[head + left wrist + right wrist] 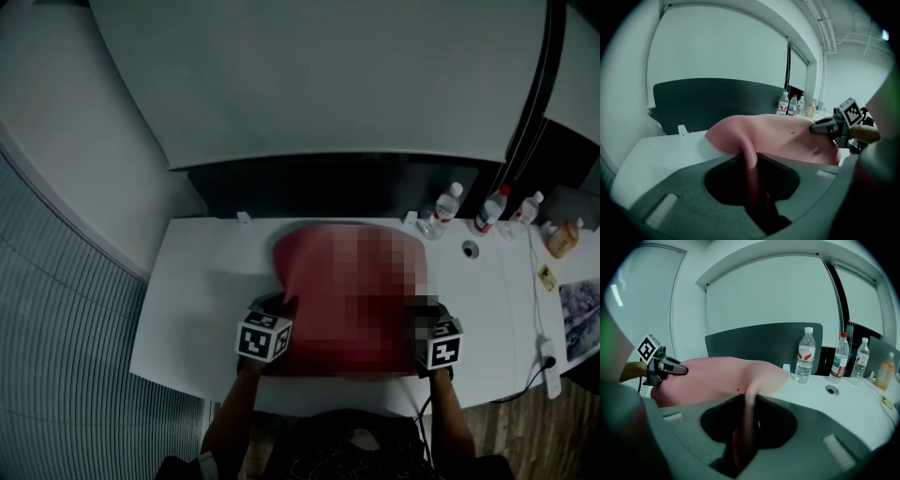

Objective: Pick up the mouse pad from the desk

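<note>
The pink mouse pad [305, 281] hangs above the white desk [202, 291], arched up between my two grippers; a mosaic patch covers part of it in the head view. My left gripper [279, 307] is shut on its near left edge, and in the left gripper view the pad [778, 133] runs down between the jaws of that gripper [752, 161]. My right gripper [427, 317] is shut on the near right edge. In the right gripper view the pad [717, 376] folds into the right gripper [749, 404]. Each view also shows the other gripper, the right [834, 126] and the left [665, 365].
Three water bottles [448, 204] [490, 208] [530, 208] and an orange drink bottle [562, 239] stand at the desk's back right. A cable grommet [470, 248] sits near them. A dark partition [328, 183] runs along the back edge. A power strip [548, 361] lies at the right.
</note>
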`<state>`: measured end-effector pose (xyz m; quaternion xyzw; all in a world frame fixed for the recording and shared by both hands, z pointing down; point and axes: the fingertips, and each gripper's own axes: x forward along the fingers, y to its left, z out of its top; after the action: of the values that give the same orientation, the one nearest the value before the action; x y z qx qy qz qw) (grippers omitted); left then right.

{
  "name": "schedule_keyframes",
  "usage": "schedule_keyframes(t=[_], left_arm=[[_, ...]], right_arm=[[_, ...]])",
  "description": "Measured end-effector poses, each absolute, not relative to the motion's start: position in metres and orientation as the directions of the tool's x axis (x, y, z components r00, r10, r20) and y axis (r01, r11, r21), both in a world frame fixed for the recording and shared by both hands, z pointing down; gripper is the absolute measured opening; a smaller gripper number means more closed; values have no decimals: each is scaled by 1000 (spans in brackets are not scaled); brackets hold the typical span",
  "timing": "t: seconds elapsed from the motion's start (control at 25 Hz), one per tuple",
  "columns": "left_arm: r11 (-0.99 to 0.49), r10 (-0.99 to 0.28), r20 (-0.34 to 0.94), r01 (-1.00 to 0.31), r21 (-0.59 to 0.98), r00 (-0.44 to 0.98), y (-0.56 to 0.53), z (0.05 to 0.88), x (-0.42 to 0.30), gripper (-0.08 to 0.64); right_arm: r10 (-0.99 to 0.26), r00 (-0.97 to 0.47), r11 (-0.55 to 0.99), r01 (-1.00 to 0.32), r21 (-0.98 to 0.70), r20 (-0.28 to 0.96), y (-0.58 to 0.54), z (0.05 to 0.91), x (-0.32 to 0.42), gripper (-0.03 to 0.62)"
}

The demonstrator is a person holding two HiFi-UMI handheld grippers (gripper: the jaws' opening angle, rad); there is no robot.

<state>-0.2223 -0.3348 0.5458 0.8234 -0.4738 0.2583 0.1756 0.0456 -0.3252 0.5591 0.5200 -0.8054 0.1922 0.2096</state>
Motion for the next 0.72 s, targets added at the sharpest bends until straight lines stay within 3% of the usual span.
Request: schedule_keyframes(t=[0.72], left_arm=[[-445, -816, 428, -895, -35, 389, -355, 458, -218, 75]], right_arm=[[-858, -366, 396, -918, 10, 361, -347, 461, 39, 81]])
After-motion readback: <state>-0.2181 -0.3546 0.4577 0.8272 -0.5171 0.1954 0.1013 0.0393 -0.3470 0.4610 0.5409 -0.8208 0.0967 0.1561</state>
